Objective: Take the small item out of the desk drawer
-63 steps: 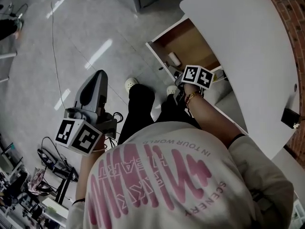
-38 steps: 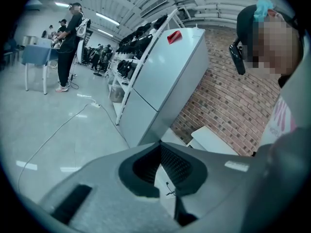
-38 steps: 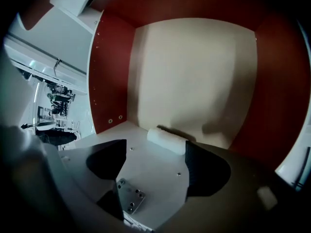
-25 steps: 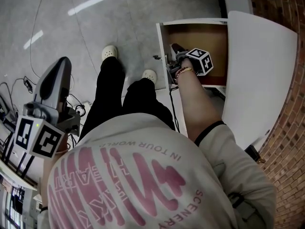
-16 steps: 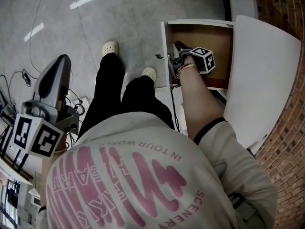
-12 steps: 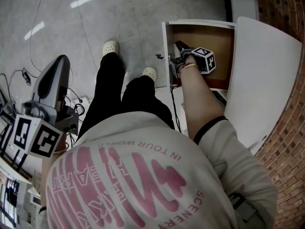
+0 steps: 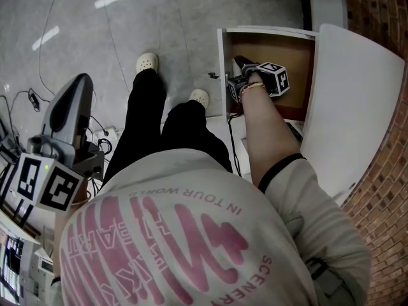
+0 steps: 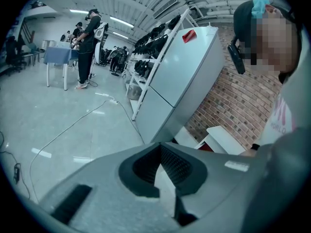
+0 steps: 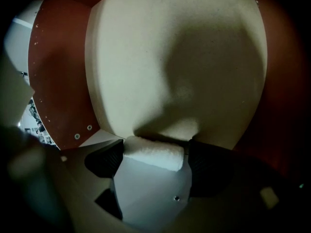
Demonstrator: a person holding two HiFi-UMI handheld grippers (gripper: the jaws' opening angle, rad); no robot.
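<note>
In the head view, the person stands on the grey floor (image 7: pixel 95 37) in white shoes (image 7: pixel 146 61), beside the white bench (image 7: pixel 357 101). A brick wall (image 7: pixel 382 5) is at the right edge. The drawer (image 7: pixel 290 46) under the bench is pulled open and its brown bottom shows. The right gripper (image 7: pixel 238 62) reaches into the drawer, near its front left corner, with its marker cube (image 7: pixel 275 79) up. The small item cannot be seen from here, because the gripper covers it. The left gripper (image 7: pixel 80 85) is held well apart from the drawer, low at the left, above the floor.

In the left gripper view, the two pads (image 8: pixel 177 166) meet at their tips and there is nothing between them. Behind them are a white fridge (image 8: pixel 180 76), shelves and some people standing far away at a table (image 8: pixel 56 57). A cable (image 8: pixel 73 125) lies on the floor.

In the right gripper view, the small item (image 9: pixel 154 153), a white block with a rough surface, sits between the two dark pads (image 9: pixel 104 161) and touches both, so this gripper is pinching it. Behind the item a large cream surface fills most of the view; I cannot tell what it is. Around it is a brown panel with small screws (image 9: pixel 77 136).
</note>
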